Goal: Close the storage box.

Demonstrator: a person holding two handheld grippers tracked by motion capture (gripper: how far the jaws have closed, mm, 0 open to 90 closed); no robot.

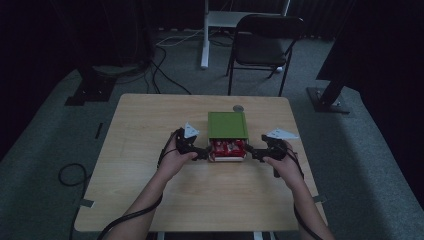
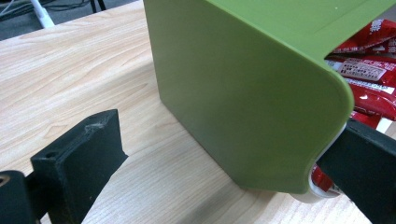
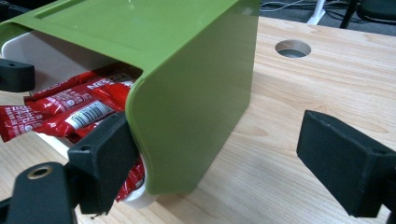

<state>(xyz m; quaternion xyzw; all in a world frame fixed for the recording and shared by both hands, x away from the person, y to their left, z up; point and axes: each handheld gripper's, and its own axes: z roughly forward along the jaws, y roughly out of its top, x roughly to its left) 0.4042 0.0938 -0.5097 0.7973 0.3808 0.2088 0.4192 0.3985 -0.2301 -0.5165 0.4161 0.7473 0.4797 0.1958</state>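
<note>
Green box (image 1: pixel 227 124) (drawer open), between both grippers

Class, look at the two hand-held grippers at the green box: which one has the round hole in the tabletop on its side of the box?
The right hand-held gripper. The hole lies toward the green box's right far corner.

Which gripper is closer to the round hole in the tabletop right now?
Right. The right gripper sits at the green box's near right corner, on the side of the hole. The left gripper is at the box's near left corner, farther from it.
</note>
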